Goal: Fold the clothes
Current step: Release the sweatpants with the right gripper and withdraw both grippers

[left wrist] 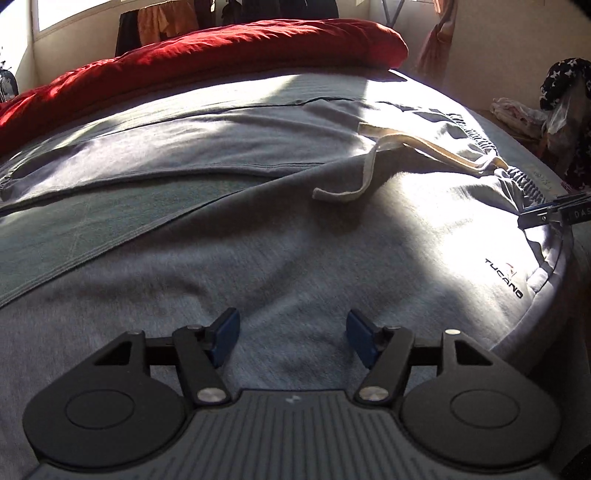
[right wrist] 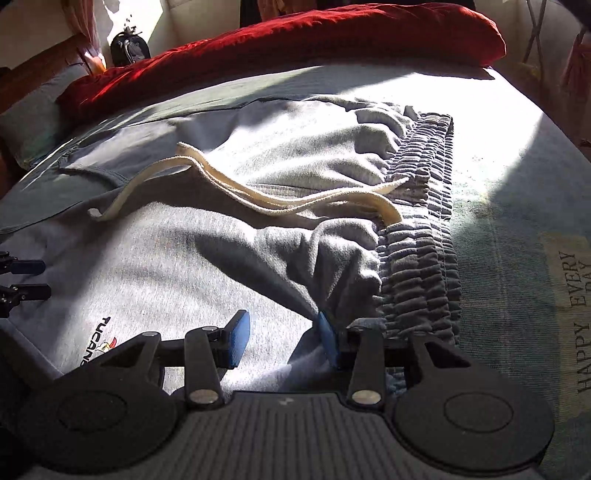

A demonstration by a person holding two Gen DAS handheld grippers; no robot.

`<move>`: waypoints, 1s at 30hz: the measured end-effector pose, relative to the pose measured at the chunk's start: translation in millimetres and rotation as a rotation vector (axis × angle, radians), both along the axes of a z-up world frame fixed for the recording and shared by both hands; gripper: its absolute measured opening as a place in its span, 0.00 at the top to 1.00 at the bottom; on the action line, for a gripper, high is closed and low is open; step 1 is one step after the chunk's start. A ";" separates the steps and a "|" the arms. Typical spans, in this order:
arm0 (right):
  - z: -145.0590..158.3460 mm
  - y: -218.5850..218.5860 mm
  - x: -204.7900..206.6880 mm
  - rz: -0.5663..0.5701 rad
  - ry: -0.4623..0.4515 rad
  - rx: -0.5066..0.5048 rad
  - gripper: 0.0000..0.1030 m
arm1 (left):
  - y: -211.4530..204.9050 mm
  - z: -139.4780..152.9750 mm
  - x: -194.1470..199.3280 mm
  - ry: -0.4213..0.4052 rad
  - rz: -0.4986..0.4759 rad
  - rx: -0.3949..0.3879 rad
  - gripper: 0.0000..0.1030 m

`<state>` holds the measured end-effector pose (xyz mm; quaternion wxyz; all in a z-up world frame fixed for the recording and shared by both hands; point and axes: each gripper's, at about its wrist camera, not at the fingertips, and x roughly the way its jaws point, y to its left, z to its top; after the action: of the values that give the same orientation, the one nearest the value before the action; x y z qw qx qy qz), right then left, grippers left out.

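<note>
Grey sweatpants [left wrist: 280, 258] with a TUCANO logo [left wrist: 504, 278] lie spread on the bed. Their cream drawstring [right wrist: 258, 195] trails across the fabric from the ribbed elastic waistband [right wrist: 421, 240]. My left gripper [left wrist: 293, 338] hovers open low over the pants' grey cloth, nothing between its blue pads. It also shows at the left edge of the right wrist view as the left gripper [right wrist: 24, 278]. My right gripper [right wrist: 283, 338] is open at the waistband's near corner, its right pad [right wrist: 328, 338] against a raised fold of cloth. The right gripper [left wrist: 550, 214] shows at the pants' right edge.
A red duvet [left wrist: 229, 48] is bunched along the far side of the bed. The grey-green sheet [right wrist: 517, 229] with printed words lies bare right of the waistband. Clothes hang by the window [left wrist: 162, 22]; a pile of clothes [left wrist: 561, 110] sits off the bed's right.
</note>
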<state>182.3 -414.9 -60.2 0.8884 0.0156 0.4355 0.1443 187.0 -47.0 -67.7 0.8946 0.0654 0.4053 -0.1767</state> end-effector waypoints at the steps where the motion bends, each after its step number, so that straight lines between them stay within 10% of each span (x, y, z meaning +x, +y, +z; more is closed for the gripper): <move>1: -1.0 -5.3 -4.0 -0.027 -0.001 0.008 0.54 | -0.6 4.7 -0.6 -0.016 0.002 -0.010 0.37; 16: -15.1 60.0 -12.6 -0.082 -0.062 0.019 0.31 | -20.2 -14.1 -25.4 -0.017 -0.026 0.038 0.24; 24: -27.7 69.5 -24.3 -0.063 -0.097 0.006 0.00 | 7.7 -0.6 -24.6 -0.030 0.046 0.004 0.24; 30: -31.0 75.3 -28.4 -0.068 -0.123 -0.025 0.00 | 6.8 -7.0 4.2 -0.020 0.092 -0.023 0.24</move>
<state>153.8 -339.7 -91.2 0.9180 0.0103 0.3811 0.1090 191.1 -40.3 -74.7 0.9064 0.0379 0.3969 -0.1393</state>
